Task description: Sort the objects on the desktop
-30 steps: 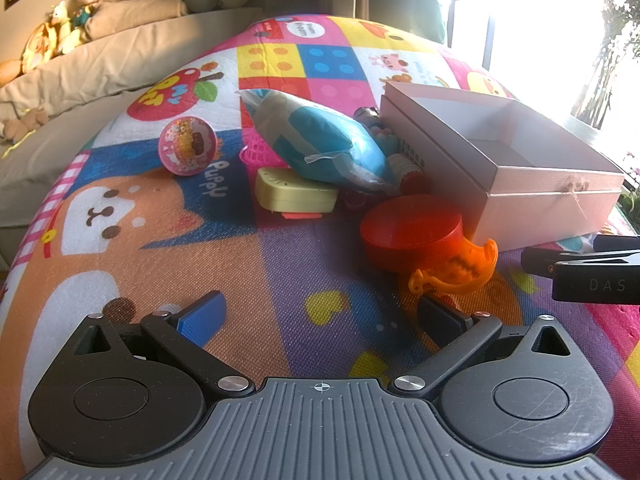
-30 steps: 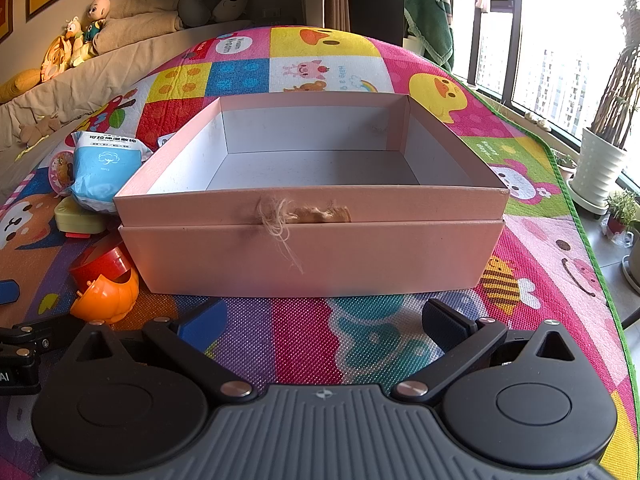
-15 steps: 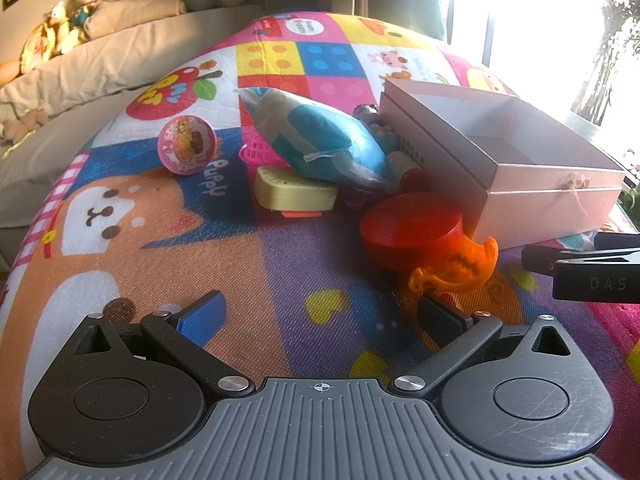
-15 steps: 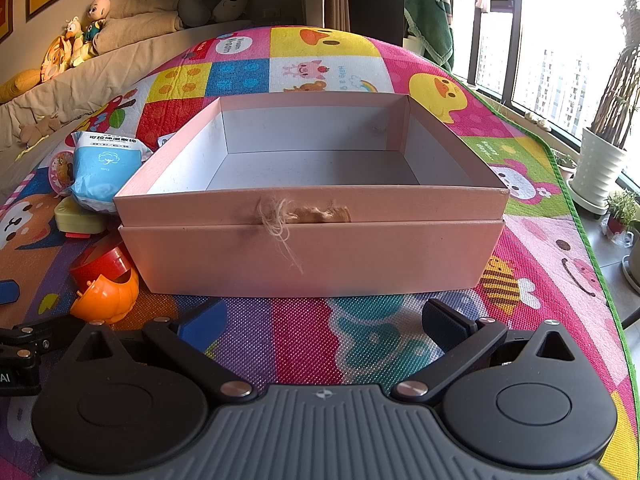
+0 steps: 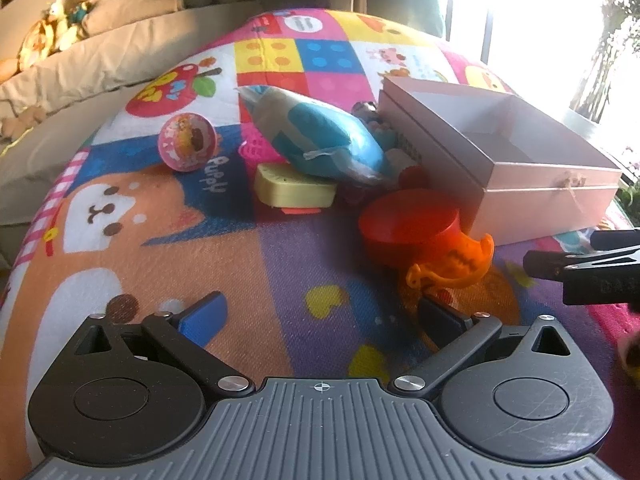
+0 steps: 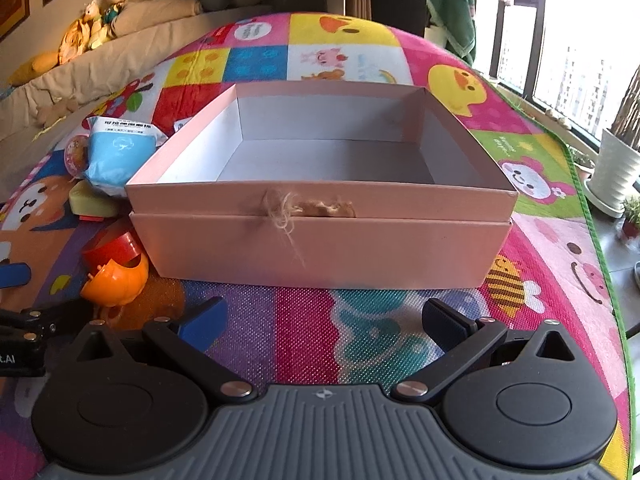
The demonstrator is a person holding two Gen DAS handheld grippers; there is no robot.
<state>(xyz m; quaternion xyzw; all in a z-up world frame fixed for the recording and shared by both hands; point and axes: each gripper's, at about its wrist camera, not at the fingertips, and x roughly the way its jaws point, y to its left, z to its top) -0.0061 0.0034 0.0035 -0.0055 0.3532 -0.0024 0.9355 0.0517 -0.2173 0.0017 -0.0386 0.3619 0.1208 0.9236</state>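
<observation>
An empty pink box (image 6: 320, 236) (image 5: 532, 196) sits on the colourful play mat. To its left lie a red round lid (image 5: 408, 228), an orange toy piece (image 5: 452, 264) (image 6: 116, 280), a blue tissue pack (image 5: 320, 140) (image 6: 116, 156), a yellow case (image 5: 294, 190) and a pink ball (image 5: 187, 146). My left gripper (image 5: 320, 316) is open and empty, just short of the orange piece. My right gripper (image 6: 324, 320) is open and empty in front of the box.
A beige sofa with soft toys (image 5: 68, 20) runs along the left. A white plant pot (image 6: 612, 168) stands off the mat's right edge by the window. The right gripper's side (image 5: 588, 272) shows at the right of the left wrist view.
</observation>
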